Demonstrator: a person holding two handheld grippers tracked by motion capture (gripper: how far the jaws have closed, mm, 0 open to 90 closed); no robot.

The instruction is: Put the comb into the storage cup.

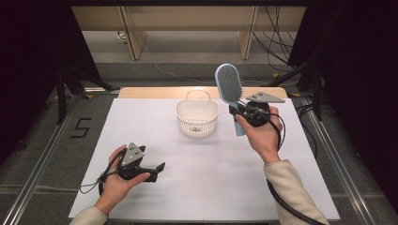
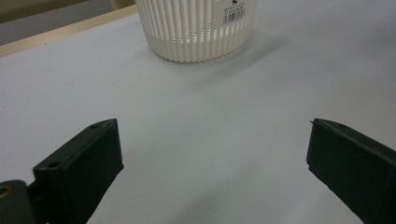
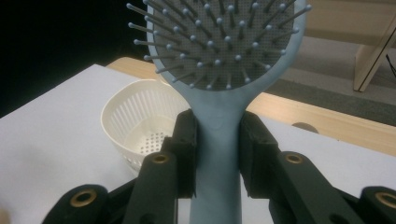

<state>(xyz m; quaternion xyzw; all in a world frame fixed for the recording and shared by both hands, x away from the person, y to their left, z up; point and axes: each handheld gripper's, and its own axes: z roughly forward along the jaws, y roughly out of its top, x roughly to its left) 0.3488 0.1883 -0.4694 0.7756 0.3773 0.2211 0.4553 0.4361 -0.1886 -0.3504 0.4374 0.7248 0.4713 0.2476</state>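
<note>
A light blue hairbrush (image 1: 229, 84) stands upright above the table, bristle pad toward the camera. My right gripper (image 1: 238, 112) is shut on its handle, to the right of the basket; in the right gripper view the jaws clamp the handle of the hairbrush (image 3: 217, 135) from both sides. A white slotted basket (image 1: 197, 117) with a loop handle sits at the table's middle back, and the basket (image 3: 135, 126) looks empty inside. My left gripper (image 1: 159, 169) rests low at the front left, open, with nothing between its fingers (image 2: 79, 172). It points toward the basket (image 2: 196, 28).
The white table top (image 1: 197, 173) has a wooden strip (image 1: 155, 92) along its far edge. Black curtains close both sides. Cables (image 1: 277, 37) lie on the floor behind the table, by wooden furniture legs.
</note>
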